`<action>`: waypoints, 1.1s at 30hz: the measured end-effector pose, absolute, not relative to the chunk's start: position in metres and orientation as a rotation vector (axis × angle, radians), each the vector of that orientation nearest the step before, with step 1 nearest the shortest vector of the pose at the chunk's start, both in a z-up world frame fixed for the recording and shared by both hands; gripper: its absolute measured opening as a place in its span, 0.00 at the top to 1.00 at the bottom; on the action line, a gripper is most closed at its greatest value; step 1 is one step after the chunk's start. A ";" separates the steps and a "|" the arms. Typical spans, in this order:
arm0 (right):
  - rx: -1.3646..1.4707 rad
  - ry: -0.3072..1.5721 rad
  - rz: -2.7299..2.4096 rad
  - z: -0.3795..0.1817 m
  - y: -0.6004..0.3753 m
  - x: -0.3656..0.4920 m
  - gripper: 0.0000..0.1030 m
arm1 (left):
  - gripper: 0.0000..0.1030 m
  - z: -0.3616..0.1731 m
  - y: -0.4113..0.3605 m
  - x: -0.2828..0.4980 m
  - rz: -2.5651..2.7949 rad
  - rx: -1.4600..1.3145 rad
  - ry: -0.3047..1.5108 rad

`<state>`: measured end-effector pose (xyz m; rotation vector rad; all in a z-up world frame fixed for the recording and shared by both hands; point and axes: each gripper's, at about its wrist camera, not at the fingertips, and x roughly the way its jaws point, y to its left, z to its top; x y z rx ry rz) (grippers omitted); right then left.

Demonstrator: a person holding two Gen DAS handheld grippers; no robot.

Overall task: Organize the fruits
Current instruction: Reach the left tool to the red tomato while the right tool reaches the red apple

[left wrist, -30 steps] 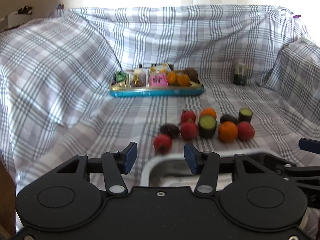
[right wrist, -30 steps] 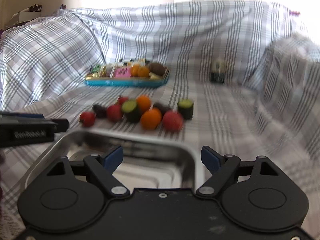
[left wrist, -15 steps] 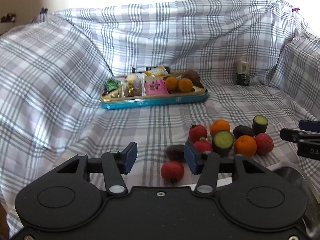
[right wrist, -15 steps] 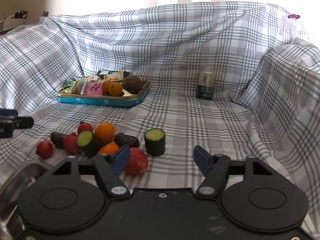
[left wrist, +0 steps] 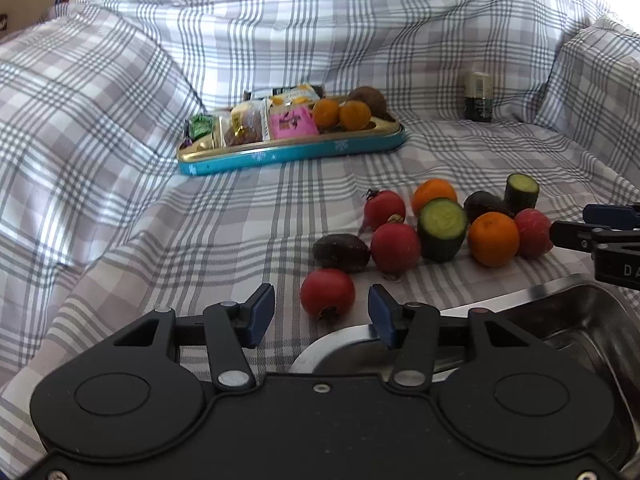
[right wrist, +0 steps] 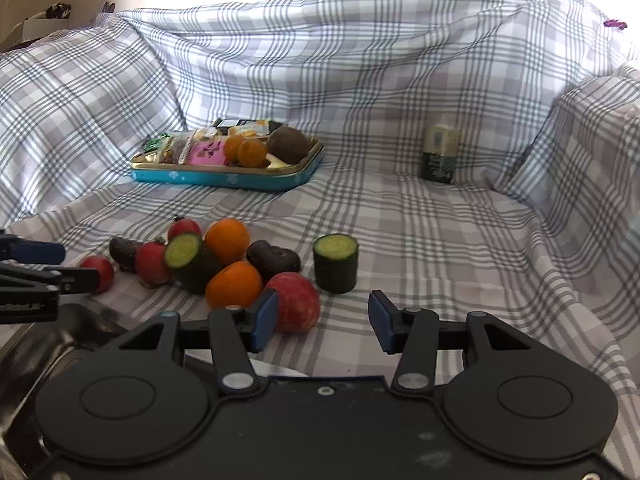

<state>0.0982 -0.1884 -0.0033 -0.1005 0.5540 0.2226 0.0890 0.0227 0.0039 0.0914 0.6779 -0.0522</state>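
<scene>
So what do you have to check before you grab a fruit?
1. Left gripper open: ok.
2. Nearest red fruit lined up between the left fingers: ok, not gripped.
3. Right gripper open: ok, jaws just been closing, nothing clamped.
4. Red fruit by the right gripper centred: not ok, it sits by one finger.
5. Metal tray close: ok.
6. Tray empty: cannot tell.

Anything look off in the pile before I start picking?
Yes: the fruit pile holds two cut cucumber pieces, not fruit. One stands upright apart at the right; the other lies tilted against an orange. Nothing looks spilled or damaged.
</scene>
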 end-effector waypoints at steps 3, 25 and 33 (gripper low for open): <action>-0.096 0.572 0.230 -0.005 -0.187 0.102 0.51 | 0.44 0.001 0.024 0.091 -0.051 0.084 0.692; -0.123 0.659 0.258 -0.016 -0.174 0.124 0.51 | 0.44 0.003 0.019 0.142 -0.067 0.152 0.903; -0.085 0.661 0.259 -0.016 -0.177 0.126 0.51 | 0.54 -0.001 0.024 0.134 -0.046 0.069 0.868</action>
